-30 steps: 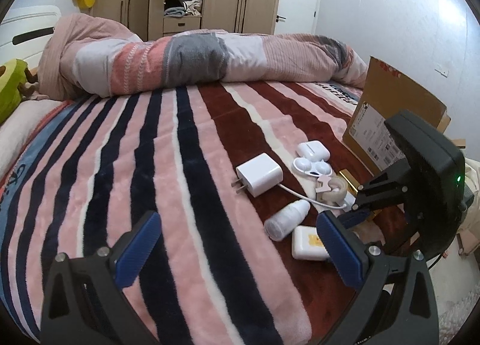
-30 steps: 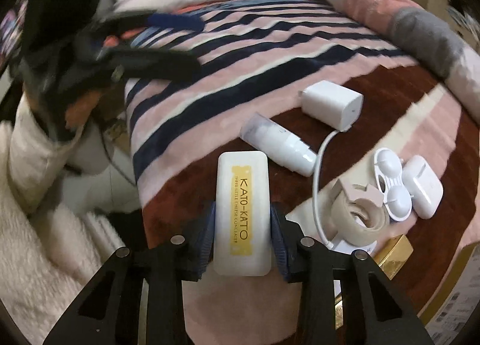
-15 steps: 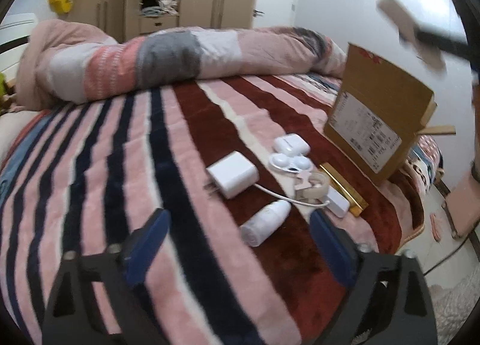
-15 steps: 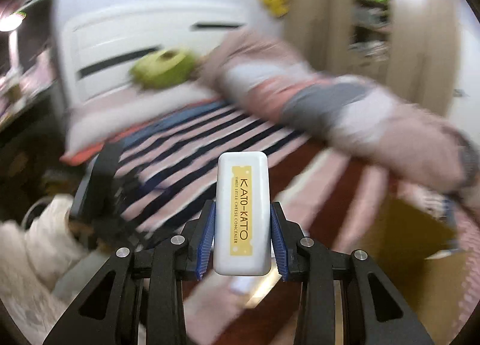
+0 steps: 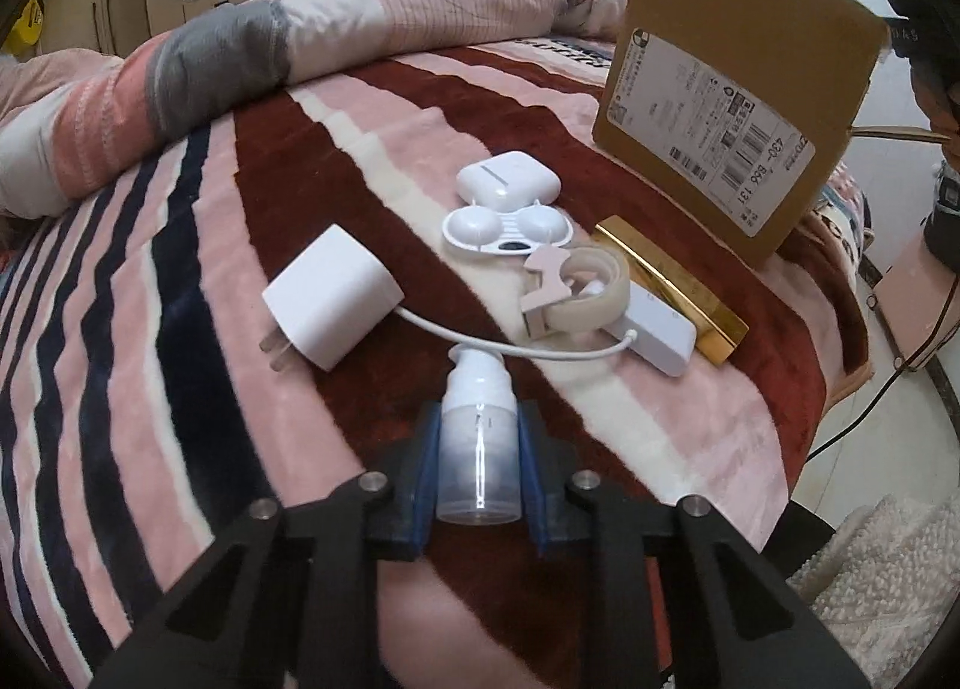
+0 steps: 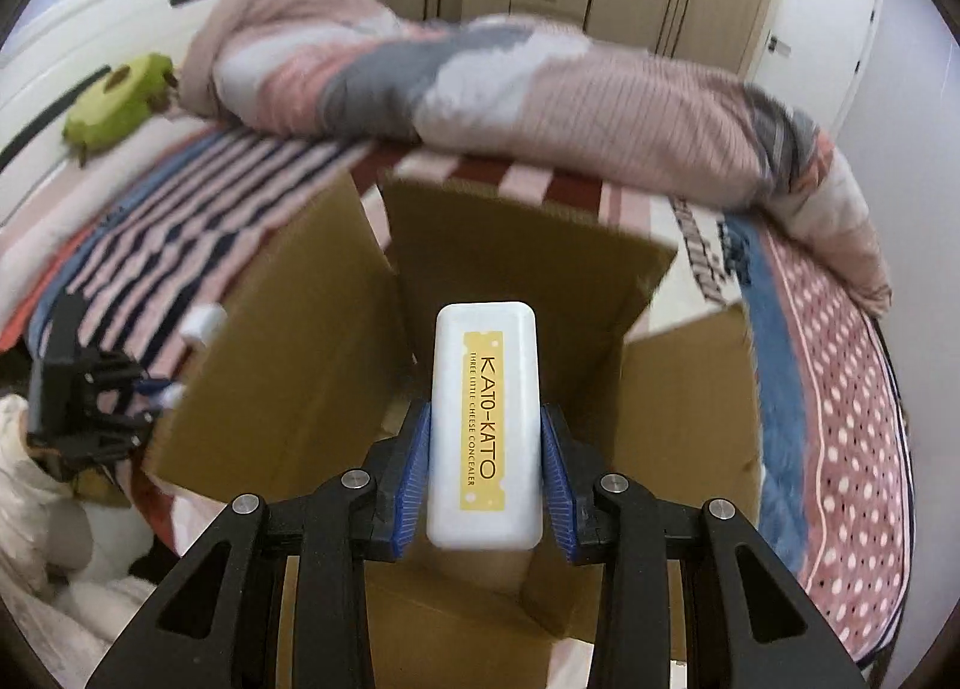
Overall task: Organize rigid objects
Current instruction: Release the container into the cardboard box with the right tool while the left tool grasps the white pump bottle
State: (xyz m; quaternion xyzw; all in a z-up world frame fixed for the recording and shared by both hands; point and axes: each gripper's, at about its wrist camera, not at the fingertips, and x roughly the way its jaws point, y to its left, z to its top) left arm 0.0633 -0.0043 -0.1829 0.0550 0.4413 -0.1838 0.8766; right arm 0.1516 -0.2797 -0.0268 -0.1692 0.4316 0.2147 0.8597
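A: Hanging over the open cardboard box [image 6: 336, 329], the white concealer case [image 6: 483, 425] is sitting clamped in the right gripper [image 6: 485, 473]

B: And the left gripper [image 5: 478, 464] is squeezing the pump bottle [image 5: 478, 449] above the blanket [image 5: 180, 299]. Its nozzle is looking close to the charger cable [image 5: 528, 352], so it's risking a snag
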